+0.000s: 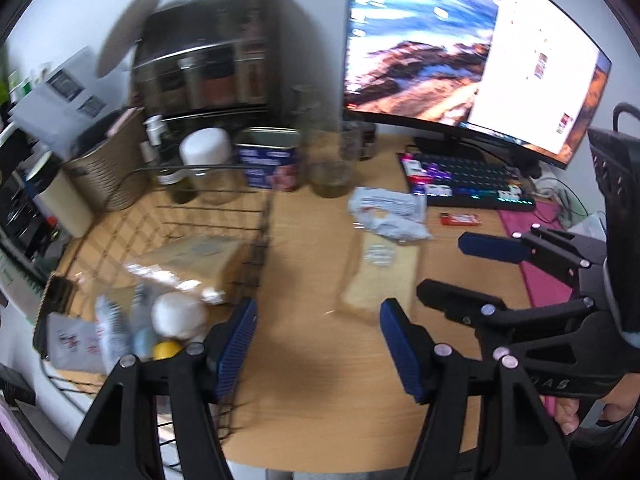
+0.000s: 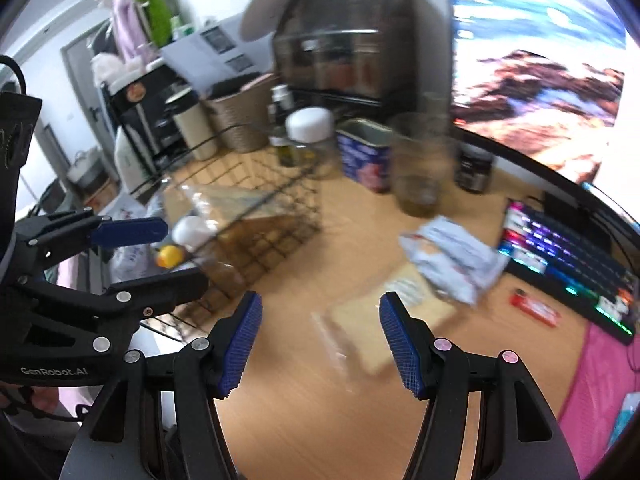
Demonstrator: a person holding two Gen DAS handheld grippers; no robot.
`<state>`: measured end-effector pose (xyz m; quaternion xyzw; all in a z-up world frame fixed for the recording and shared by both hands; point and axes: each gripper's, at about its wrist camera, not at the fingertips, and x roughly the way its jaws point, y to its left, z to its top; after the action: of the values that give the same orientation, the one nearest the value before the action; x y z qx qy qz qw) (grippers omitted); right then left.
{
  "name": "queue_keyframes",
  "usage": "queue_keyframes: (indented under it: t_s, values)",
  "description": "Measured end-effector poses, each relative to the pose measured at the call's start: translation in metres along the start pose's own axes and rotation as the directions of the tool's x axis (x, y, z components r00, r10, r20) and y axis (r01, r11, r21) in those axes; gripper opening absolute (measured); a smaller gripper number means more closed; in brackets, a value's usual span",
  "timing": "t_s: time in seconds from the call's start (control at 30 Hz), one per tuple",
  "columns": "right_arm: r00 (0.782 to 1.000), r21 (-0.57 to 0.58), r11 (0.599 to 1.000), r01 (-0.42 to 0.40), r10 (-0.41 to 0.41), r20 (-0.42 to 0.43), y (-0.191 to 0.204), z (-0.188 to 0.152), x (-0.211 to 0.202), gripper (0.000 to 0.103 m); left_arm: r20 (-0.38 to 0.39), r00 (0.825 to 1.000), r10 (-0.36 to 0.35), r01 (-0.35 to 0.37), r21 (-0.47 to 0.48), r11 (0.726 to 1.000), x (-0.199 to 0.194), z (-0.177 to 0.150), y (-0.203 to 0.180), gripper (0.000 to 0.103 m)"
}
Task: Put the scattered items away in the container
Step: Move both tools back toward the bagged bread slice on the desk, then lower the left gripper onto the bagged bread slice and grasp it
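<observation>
We see the wire basket (image 1: 256, 216) on the left part of the counter (image 1: 312, 240), already holding a tan box (image 1: 192, 256), a white ball (image 1: 178, 316), a yellow thing (image 1: 167, 350) and some packets (image 1: 80, 340). Still out on the wood, right of the basket, lie a tan pouch (image 1: 380, 276), a crumpled white wrapper (image 1: 388, 212) touching its far end, and a small red pack (image 1: 460, 220) near the keyboard (image 1: 468, 180). Our left tongs (image 1: 318, 344) hang over bare counter just beside the basket's near corner, jaws apart with nothing between them. Our right tongs (image 2: 320, 340) are likewise apart and empty, above the pouch's near end; we cannot tell whether they touch it, since the view is blurred. Behind the basket stand a white-capped jar (image 1: 206, 152), a blue tin (image 1: 268, 164) and a glass (image 1: 332, 176), with a monitor (image 1: 460, 52) beyond.
</observation>
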<state>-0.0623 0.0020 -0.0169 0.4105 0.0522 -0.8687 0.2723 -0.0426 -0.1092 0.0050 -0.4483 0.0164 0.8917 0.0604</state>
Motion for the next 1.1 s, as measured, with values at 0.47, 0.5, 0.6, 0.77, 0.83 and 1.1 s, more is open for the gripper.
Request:
queue_keyframes:
  t_s: [0.47, 0.5, 0.6, 0.77, 0.83, 1.1]
  values:
    - [0.995, 0.115, 0.989, 0.096, -0.092, -0.04, -0.108, -0.028, -0.015, 0.062, -0.113, 0.993, -0.028, 0.034, 0.05, 0.998, 0.084, 0.022, -0.067, 0.07]
    - [0.995, 0.121, 0.988, 0.097, -0.092, -0.047, -0.112, -0.029, -0.012, 0.062, -0.12, 0.992, -0.023, 0.03, 0.05, 0.998, 0.089, 0.023, -0.067, 0.07]
    - [0.994, 0.134, 0.987, 0.094, -0.085, -0.066, -0.121, -0.032, -0.002, 0.062, -0.144, 0.989, -0.02, 0.027, 0.04, 0.999, 0.105, 0.025, -0.064, 0.07]
    - [0.993, 0.148, 0.984, 0.094, -0.082, -0.081, -0.129, -0.032, 0.01, 0.062, -0.192, 0.981, -0.038, 0.045, 0.033, 0.998, 0.135, 0.028, -0.06, 0.07]
    - [0.993, 0.154, 0.983, 0.095, -0.082, -0.09, -0.131, -0.032, 0.015, 0.062, -0.215, 0.976, -0.047, 0.054, 0.026, 0.998, 0.148, 0.028, -0.059, 0.07]
    - [0.989, 0.169, 0.98, 0.107, -0.088, -0.119, -0.139, -0.029, 0.032, 0.062, -0.236, 0.969, -0.07, 0.076, 0.017, 0.997, 0.173, 0.025, -0.059, 0.077]
